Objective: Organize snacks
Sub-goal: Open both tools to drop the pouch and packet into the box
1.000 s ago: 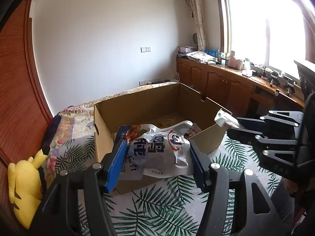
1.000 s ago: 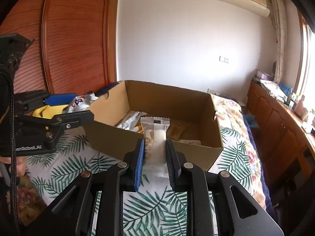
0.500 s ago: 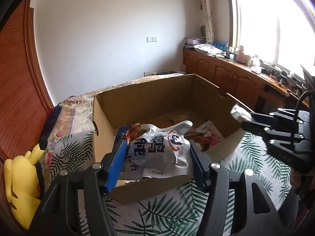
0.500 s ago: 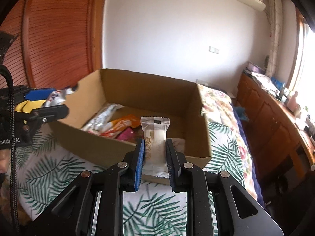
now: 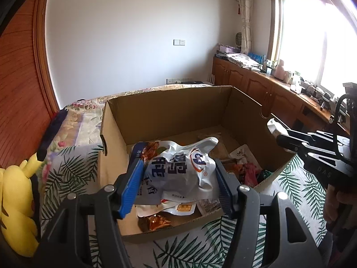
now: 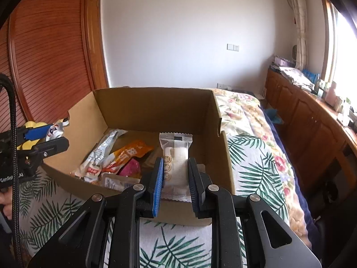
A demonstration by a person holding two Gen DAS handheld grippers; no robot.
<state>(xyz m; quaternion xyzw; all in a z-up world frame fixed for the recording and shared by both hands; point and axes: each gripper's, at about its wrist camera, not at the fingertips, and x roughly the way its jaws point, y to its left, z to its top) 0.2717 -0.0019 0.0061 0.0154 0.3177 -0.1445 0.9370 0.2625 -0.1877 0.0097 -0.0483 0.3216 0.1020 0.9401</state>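
An open cardboard box [image 5: 169, 109] [image 6: 154, 102] sits on a leaf-print bed cover and holds several snack packets. My left gripper [image 5: 178, 183] is shut on a white snack bag with blue lettering [image 5: 178, 169], held over the box's near left part. My right gripper [image 6: 175, 178] is shut on a narrow white biscuit packet [image 6: 175, 154], held over the box's near rim. The right gripper with its packet also shows at the right edge of the left wrist view [image 5: 276, 129]. The left gripper shows at the left edge of the right wrist view [image 6: 40, 136].
A yellow plush toy [image 5: 15, 203] lies left of the box. A wooden wardrobe [image 6: 44, 51] stands behind it. A floral blanket [image 6: 241, 107] covers the far bed. Wooden cabinets [image 5: 256, 87] with clutter run under the window at right.
Both grippers have moved forward and over the box with their packets still held. The box now looks closer and its contents show more fully.
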